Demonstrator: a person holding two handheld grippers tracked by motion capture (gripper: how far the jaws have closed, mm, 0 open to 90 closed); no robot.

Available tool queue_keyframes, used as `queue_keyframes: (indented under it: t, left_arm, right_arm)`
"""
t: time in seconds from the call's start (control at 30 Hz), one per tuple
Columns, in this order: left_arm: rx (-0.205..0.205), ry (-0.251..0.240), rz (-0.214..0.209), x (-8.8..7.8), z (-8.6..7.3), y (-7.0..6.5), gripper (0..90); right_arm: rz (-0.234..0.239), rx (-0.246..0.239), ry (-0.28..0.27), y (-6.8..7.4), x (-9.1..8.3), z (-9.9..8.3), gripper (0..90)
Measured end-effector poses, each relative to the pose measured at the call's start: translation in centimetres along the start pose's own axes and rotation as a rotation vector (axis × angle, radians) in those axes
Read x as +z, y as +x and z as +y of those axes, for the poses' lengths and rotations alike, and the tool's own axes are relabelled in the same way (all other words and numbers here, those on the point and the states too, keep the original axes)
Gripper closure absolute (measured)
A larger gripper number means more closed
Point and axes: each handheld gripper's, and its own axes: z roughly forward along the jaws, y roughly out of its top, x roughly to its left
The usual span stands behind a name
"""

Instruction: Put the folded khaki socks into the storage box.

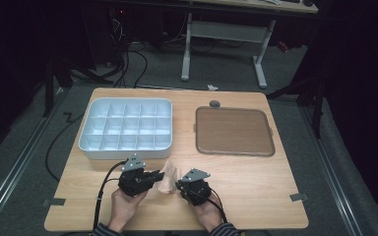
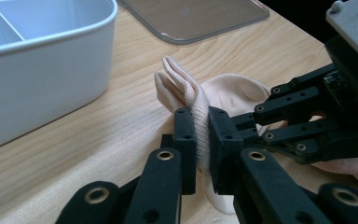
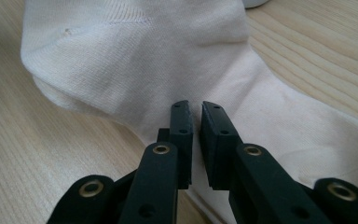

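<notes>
Near table edge, left gripper (image 2: 202, 140) is clamping a pale sock's (image 2: 186, 93) folded cuff upright; right gripper (image 3: 195, 116), jaws nearly shut w/ nothing pinched, is hovering over sock, prob. to fold it.

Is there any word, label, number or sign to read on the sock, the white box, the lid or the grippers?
None: the sock, the white box, the lid, the left gripper and the right gripper carry no readable text.
</notes>
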Motion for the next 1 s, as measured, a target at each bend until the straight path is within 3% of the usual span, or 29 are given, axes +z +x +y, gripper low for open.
queue_keyframes:
  t: [0.57,0.77,0.87,0.93,1.0]
  left_arm:
    - [0.022,-0.014,-0.029,0.1,0.8,-0.4,83.4]
    - [0.027,0.005,-0.013,0.3,0.8,-0.5,83.4]
    - [0.03,0.014,0.015,0.2,0.7,-0.4,83.4]
    - [0.027,0.023,0.019,0.2,0.6,-0.4,83.4]
    - [0.031,0.031,0.022,0.2,0.5,-0.3,83.4]
  right_arm:
    - [0.032,-0.035,0.017,0.3,1.3,1.5,83.5]
    - [0.061,-0.004,0.013,0.1,1.4,1.5,79.3]
    - [0.06,0.013,-0.017,0.2,0.6,1.5,74.3]
    - [0.05,0.027,-0.081,0.2,-1.1,1.6,74.3]
    - [0.025,0.036,-0.105,-0.2,-2.3,1.4,74.2]
